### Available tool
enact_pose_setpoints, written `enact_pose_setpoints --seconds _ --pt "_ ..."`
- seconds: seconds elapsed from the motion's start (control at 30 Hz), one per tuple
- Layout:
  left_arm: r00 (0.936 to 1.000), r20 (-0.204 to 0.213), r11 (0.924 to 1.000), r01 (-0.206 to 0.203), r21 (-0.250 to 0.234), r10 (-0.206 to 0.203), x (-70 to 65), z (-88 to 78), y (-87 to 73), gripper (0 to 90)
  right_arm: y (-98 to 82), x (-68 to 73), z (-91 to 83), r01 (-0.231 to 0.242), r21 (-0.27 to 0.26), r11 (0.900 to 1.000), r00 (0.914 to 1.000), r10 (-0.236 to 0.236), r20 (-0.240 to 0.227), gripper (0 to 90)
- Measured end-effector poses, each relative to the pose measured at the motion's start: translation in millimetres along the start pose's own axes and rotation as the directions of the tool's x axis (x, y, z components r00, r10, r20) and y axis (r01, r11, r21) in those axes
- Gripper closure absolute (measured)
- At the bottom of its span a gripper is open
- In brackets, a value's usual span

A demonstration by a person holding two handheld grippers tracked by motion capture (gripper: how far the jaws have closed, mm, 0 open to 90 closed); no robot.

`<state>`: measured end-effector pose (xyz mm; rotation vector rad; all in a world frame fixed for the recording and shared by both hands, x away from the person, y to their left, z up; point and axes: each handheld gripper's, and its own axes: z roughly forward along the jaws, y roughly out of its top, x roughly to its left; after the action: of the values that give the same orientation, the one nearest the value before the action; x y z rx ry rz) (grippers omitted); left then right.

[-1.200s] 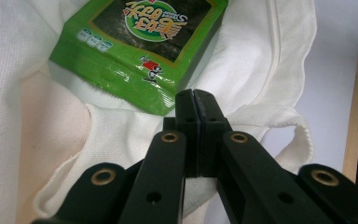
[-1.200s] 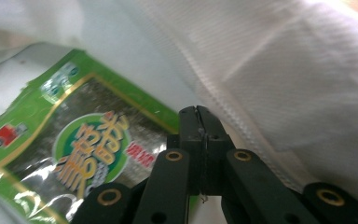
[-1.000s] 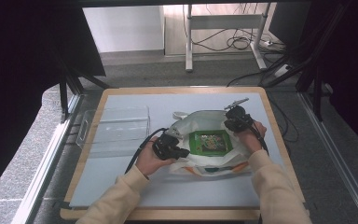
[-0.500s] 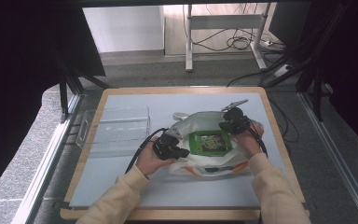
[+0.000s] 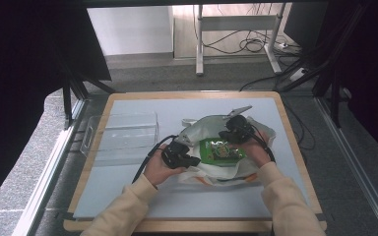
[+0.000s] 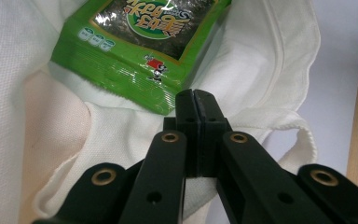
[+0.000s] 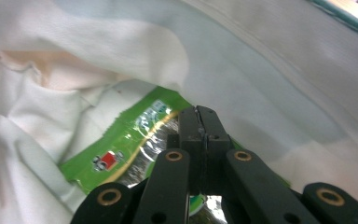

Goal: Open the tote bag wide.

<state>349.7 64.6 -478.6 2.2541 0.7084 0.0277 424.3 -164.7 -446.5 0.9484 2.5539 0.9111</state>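
**Both grippers closed at the white bag, green packet inside**

Nearest the person's edge of the table (image 5: 128, 196), two cream sleeves come in from below, a hand on each gripper. The left gripper (image 5: 193, 161) sits at the bag's left rim. In the left gripper view its jaws are pressed fully together, and a fold of the white cloth bag (image 6: 121, 135) runs in under the tips; whether cloth is actually pinched between the pads I cannot tell. Just beyond the tips lies the corner of the green snack packet (image 6: 135, 42), glossy, with a dark printed panel and a small red mark near its edge.

The right gripper (image 5: 225, 134) is at the bag's far right side, reaching into the opening. In the right gripper view its jaws are also shut tight, tips directly over the packet (image 7: 121, 149); contact with it cannot be judged. White cloth (image 7: 261, 70) rises around and above the packet there.

From the high view the packet (image 5: 220, 151) lies flat within the open mouth of the bag (image 5: 204, 125), between the two grippers.

Farther left, well apart from the bag, a clear plastic bin (image 5: 120, 135) stands on the pale mat. Beyond the table, cables (image 5: 256, 46) lie on the floor.
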Motion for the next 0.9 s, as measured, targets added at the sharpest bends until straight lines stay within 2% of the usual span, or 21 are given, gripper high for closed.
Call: enact_pose_setpoints --seconds 0.07,0.13,0.27,0.4,0.5,0.67,0.8,0.9 --pt "0.9999 -0.005 0.9999 -0.014 0.008 0.014 1.0 -0.8 0.1 89.8 2.9 2.5 -1.8 0.01 -0.003 1.0 0.9999 -0.01 -0.007 89.2" --pt "1.0 -0.002 1.0 -0.004 -0.001 0.004 0.8 -1.5 0.1 89.7 5.5 4.7 -4.3 0.0 -0.015 1.0 0.9998 0.0 -0.022 89.2" --pt "1.0 -0.004 1.0 -0.004 -0.007 0.004 0.9 -2.0 -0.2 89.8 13.9 16.5 -3.0 0.037 -0.011 0.999 0.9983 -0.037 -0.044 89.2" --pt "1.0 -0.003 1.0 0.0 -0.009 0.0 0.7 -1.3 -0.4 89.8 19.3 29.0 16.5 0.074 0.014 0.997 0.994 -0.072 -0.082 89.2" --pt "1.0 -0.003 1.0 0.001 -0.005 -0.001 1.1 -1.5 -0.6 89.7 19.8 33.7 33.3 0.07 0.026 0.997 0.991 -0.067 -0.116 89.2" --pt "1.0 -0.003 1.0 0.003 -0.003 -0.003 1.7 -2.7 -0.5 89.8 19.0 37.5 58.1 0.069 0.06 0.996 0.9876 -0.06 -0.145 89.2" --pt "1.0 -0.003 1.0 0.001 0.001 -0.001 2.4 -1.9 -0.7 89.8 21.8 35.8 73.1 0.068 0.073 0.995 0.9894 -0.058 -0.133 89.2" --pt "1.0 -0.002 1.0 0.003 0.002 -0.003 2.4 -1.7 -1.0 89.8 25.3 30.1 79.2 0.063 0.066 0.996 0.993 -0.056 -0.104 89.2"
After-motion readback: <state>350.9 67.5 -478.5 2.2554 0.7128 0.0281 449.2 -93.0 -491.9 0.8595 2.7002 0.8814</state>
